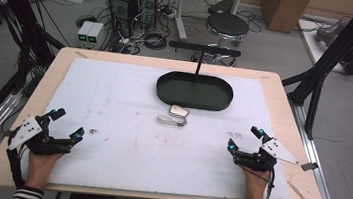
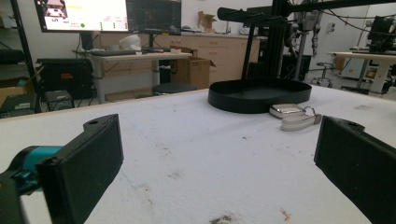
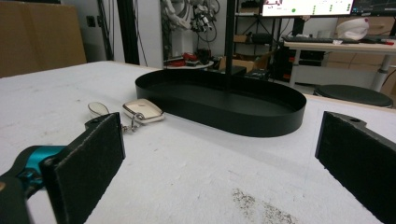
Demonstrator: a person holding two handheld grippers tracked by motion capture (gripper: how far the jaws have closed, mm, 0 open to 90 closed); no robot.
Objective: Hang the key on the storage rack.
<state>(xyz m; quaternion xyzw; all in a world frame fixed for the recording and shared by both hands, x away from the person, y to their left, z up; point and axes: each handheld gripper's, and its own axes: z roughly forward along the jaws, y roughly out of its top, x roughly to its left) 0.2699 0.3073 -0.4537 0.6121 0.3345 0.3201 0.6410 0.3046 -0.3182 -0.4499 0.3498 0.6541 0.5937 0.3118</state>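
High view: nothing begun, apparently. Left gripper and right gripper resting at the near corners of the white mat, jaws spread wide, holding nothing. Key fob with its pale tag lying just beside the black tray, outside it. Probably 1 pickup and placing left, all of it.

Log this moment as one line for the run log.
left gripper: open, resting near edge | right gripper: open, resting | key fob: on mat beside black tray | tray: empty
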